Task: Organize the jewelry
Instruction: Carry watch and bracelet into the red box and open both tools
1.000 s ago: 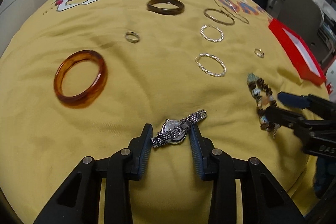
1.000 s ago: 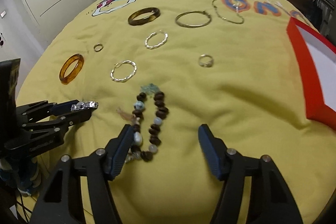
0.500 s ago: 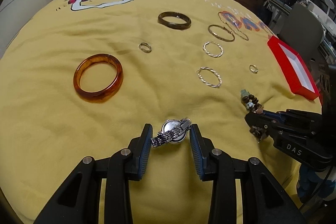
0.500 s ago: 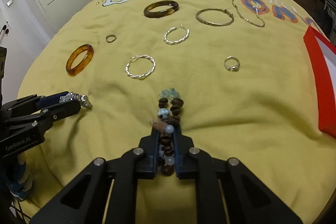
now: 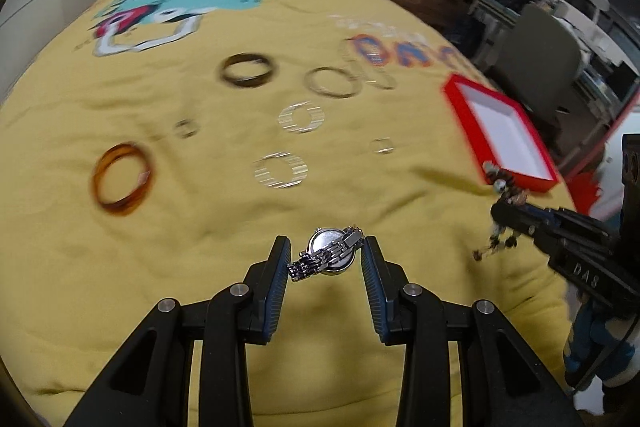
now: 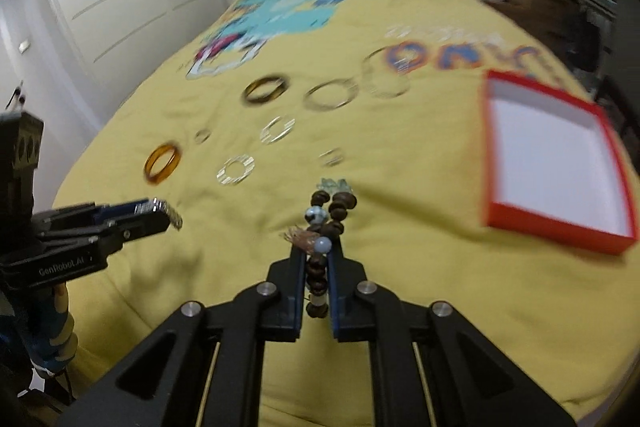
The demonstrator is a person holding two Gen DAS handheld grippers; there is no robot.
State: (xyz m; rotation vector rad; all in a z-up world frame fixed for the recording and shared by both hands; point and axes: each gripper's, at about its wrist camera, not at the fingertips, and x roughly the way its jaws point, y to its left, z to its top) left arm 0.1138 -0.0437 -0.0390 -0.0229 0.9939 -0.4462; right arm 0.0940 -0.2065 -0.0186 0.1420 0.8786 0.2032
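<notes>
I've got the left gripper (image 5: 325,263) pinched on the silver watch (image 5: 328,258) and the right gripper (image 6: 316,281) clamped on the beaded bracelet (image 6: 326,223), both lifted, red box (image 6: 560,227) at right looks empty, bangles (image 5: 122,183) and rings remaining on the bedspread (image 5: 200,219).

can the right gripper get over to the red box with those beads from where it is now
Probably yes. The right gripper is shut on the beaded bracelet, and the open red box lies ahead to its right, with only bare yellow bedspread between.
</notes>
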